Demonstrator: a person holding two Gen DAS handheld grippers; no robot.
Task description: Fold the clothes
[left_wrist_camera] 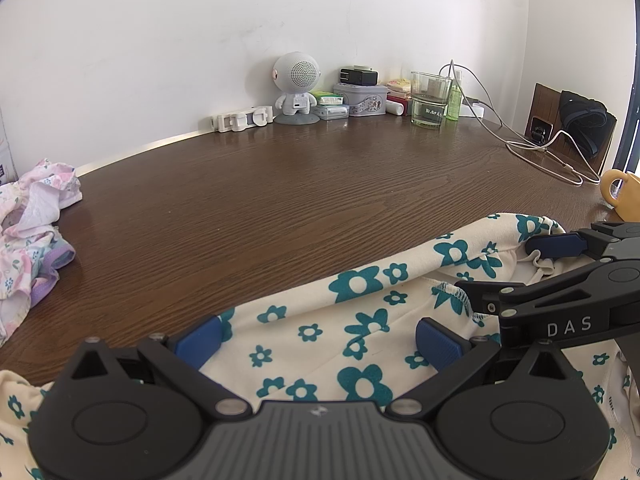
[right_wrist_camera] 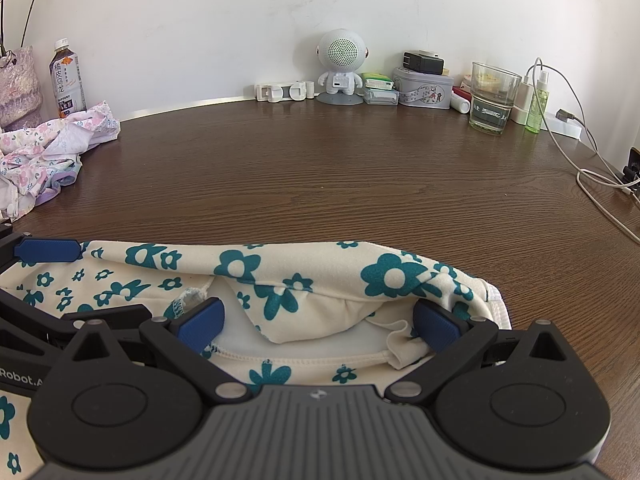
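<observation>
While both claws hang wide open over the cream garment with teal flowers (left_wrist_camera: 360,320), the left gripper (left_wrist_camera: 320,340) and right gripper (right_wrist_camera: 318,322) hold nothing. The cloth lies under them on the brown wooden table (right_wrist_camera: 320,184). Far left of them sits a crumpled pink floral garment (right_wrist_camera: 48,148).
</observation>
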